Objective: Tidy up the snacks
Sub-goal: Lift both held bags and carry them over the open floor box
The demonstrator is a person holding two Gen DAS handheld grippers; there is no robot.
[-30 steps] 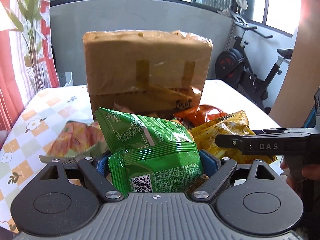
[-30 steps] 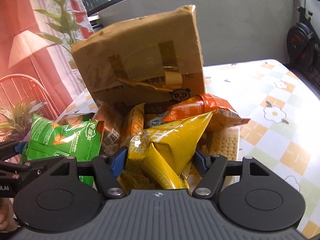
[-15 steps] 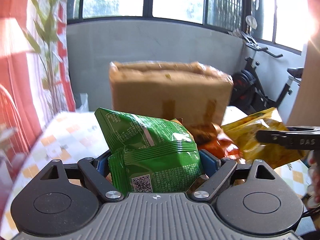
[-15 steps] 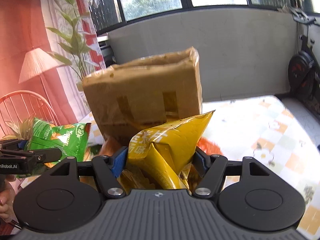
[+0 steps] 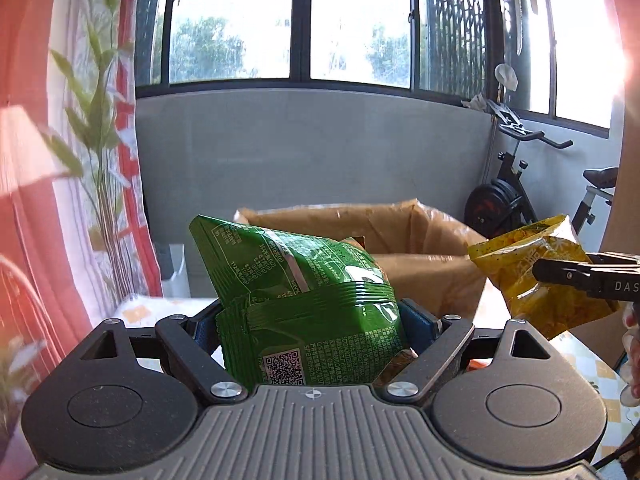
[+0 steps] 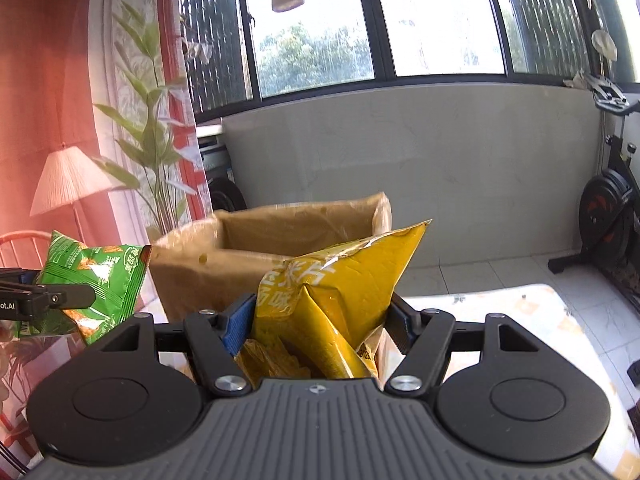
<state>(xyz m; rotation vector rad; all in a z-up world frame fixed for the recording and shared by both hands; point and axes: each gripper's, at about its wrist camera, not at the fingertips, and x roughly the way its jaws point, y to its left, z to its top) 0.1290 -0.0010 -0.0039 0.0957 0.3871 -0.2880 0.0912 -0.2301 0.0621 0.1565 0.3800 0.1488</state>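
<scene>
The left gripper [image 5: 310, 316] holds a green bag [image 5: 304, 296] clamped between its fingers, the bag's top sticking up ahead of them. The right gripper [image 6: 320, 320] has its fingers pressed on a yellow bag [image 6: 336, 292]. Beyond both pairs of fingers stands an open cardboard box [image 6: 256, 252] on the surface [image 6: 540, 320], its mouth facing up.

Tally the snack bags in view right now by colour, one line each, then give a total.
Green snack bag: 1, held in the left gripper
Yellow snack bag: 1, held in the right gripper
Total: 2
</scene>
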